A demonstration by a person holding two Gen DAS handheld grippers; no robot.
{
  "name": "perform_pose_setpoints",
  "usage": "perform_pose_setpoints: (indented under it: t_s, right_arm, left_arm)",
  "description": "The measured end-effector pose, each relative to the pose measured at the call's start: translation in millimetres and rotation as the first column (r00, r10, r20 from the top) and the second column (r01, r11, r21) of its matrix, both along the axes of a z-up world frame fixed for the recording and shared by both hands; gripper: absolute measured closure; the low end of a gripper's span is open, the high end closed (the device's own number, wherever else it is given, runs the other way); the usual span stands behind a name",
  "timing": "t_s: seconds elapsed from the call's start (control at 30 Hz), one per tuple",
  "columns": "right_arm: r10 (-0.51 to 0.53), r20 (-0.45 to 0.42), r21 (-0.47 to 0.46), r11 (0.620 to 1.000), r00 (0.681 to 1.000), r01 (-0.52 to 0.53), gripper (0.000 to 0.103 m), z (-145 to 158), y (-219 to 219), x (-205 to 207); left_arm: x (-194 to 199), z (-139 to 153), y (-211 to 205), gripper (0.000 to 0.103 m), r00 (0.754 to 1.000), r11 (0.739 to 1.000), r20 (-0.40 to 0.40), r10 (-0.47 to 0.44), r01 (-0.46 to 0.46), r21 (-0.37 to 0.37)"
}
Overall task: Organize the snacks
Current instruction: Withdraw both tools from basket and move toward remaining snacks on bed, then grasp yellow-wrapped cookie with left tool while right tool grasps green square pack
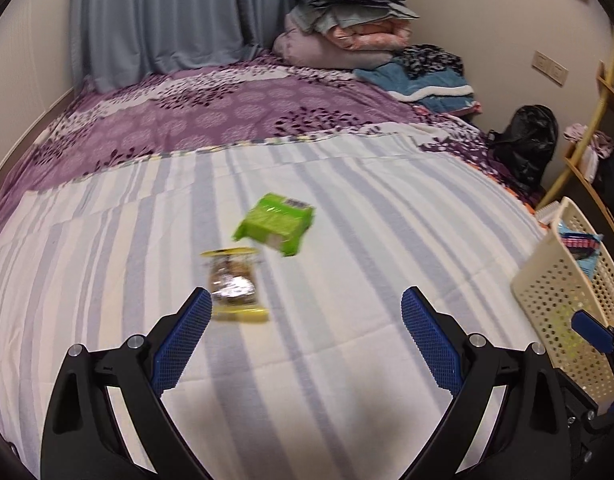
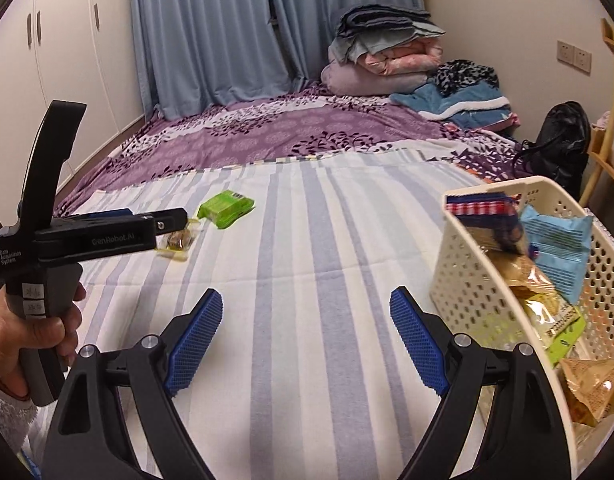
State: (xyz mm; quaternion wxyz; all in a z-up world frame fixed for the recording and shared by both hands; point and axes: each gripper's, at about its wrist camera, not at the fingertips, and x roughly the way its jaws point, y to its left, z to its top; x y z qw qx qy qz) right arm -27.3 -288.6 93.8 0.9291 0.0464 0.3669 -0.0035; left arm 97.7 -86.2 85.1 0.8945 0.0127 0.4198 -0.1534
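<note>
While both pairs of fingers gape empty, the left gripper (image 1: 305, 300) should straddle the clear, yellow-edged snack packet (image 1: 233, 286) by its left finger. Close squarely, as the crinkly wrapper probably slips

Two snack packets (image 1: 253, 256) mid-bed, basket (image 2: 467, 264) of snacks at right
</note>
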Motion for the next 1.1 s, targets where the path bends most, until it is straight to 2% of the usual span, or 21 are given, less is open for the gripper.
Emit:
perform_pose_setpoints:
  t_s: [0.23, 0.4, 0.57, 0.6, 0.67, 0.7, 0.73, 0.77, 0.83, 0.9, 1.1]
  right_arm:
    - [0.032, -0.052, -0.004, 0.999, 0.998, -0.032, 0.018, -20, 15, 16]
    - [0.046, -0.080, -0.013, 0.999, 0.996, -0.047, 0.018, -29, 20, 25]
    - [0.054, -0.105, -0.015, 0.998, 0.993, -0.056, 0.018, -38, 22, 40]
    - [0.054, -0.108, -0.015, 0.998, 0.993, -0.056, 0.018, -39, 23, 44]
    - [0.056, -0.111, -0.012, 0.998, 0.992, -0.058, 0.018, -41, 24, 53]
    - [0.056, -0.111, -0.012, 0.998, 0.992, -0.058, 0.018, -42, 24, 58]
    - [0.059, -0.109, -0.010, 0.998, 0.992, -0.061, 0.018, -43, 25, 64]
    - [0.064, -0.108, -0.010, 0.998, 0.992, -0.065, 0.018, -44, 27, 70]
    - [0.076, -0.105, -0.011, 0.997, 0.992, -0.077, 0.018, -45, 31, 84]
    - [0.090, -0.101, -0.003, 0.996, 0.991, -0.090, 0.018, -46, 36, 99]
    - [0.143, -0.104, 0.031, 0.990, 0.984, -0.140, 0.018, -56, 55, 150]
  left_arm:
    - [27, -32, 37, 0.006, 0.995, 0.997, -0.062, 0.083, -0.082, 0.014]
    - [51, -56, 43, 0.006, 0.989, 0.995, -0.108, 0.096, -0.097, 0.003]
    - [68, -70, 39, 0.006, 0.989, 0.996, -0.118, 0.094, -0.094, 0.005]
    - [72, -72, 39, 0.010, 0.989, 0.996, -0.114, 0.094, -0.094, 0.008]
    - [76, -77, 38, 0.025, 0.989, 0.996, -0.119, 0.088, -0.088, 0.009]
    - [79, -79, 38, 0.036, 0.988, 0.996, -0.126, 0.086, -0.085, 0.008]
    - [81, -82, 39, 0.043, 0.988, 0.997, -0.132, 0.080, -0.082, -0.004]
    - [81, -82, 40, 0.043, 0.989, 0.997, -0.126, 0.082, -0.083, -0.004]
    - [79, -82, 40, 0.054, 0.992, 0.997, -0.106, 0.071, -0.072, -0.001]
    - [78, -81, 42, 0.059, 0.993, 0.998, -0.099, 0.067, -0.068, -0.010]
    - [71, -77, 59, 0.061, 0.993, 0.996, -0.083, 0.079, -0.083, -0.043]
